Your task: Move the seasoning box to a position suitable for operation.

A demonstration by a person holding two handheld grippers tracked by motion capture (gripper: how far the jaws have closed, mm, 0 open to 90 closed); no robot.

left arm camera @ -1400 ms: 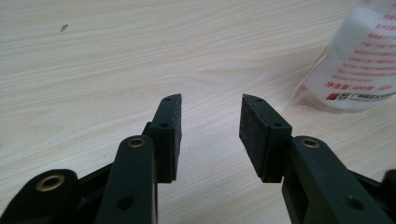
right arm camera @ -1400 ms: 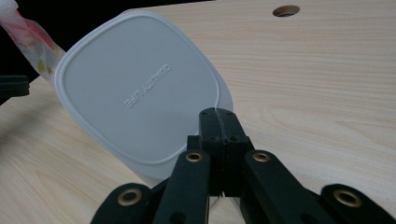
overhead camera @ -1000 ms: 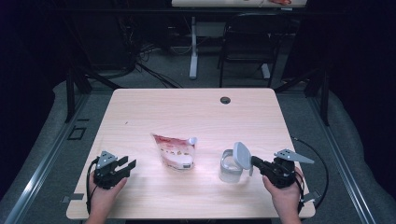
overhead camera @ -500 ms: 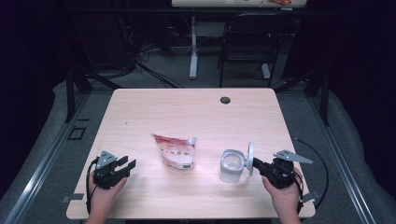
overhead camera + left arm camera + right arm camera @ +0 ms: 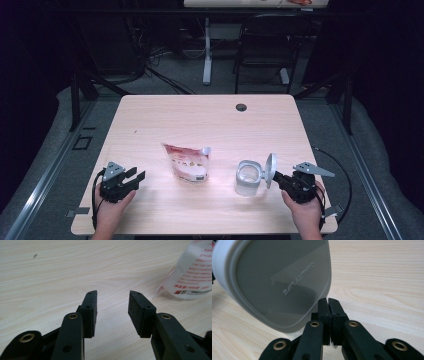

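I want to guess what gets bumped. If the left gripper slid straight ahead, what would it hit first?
Probably nothing soon: the left gripper points at bare table. The refill pouch sits off to its right, likely just missed.

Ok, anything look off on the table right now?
Nothing spilled or broken. The lid is off the jar, held on edge beside it, pinched in the right gripper. The pouch lies flat nearby. The left gripper is open, holding nothing.

high view: overhead, facing forward-down | gripper views: close, low along table (image 5: 210,120); shared: tabletop
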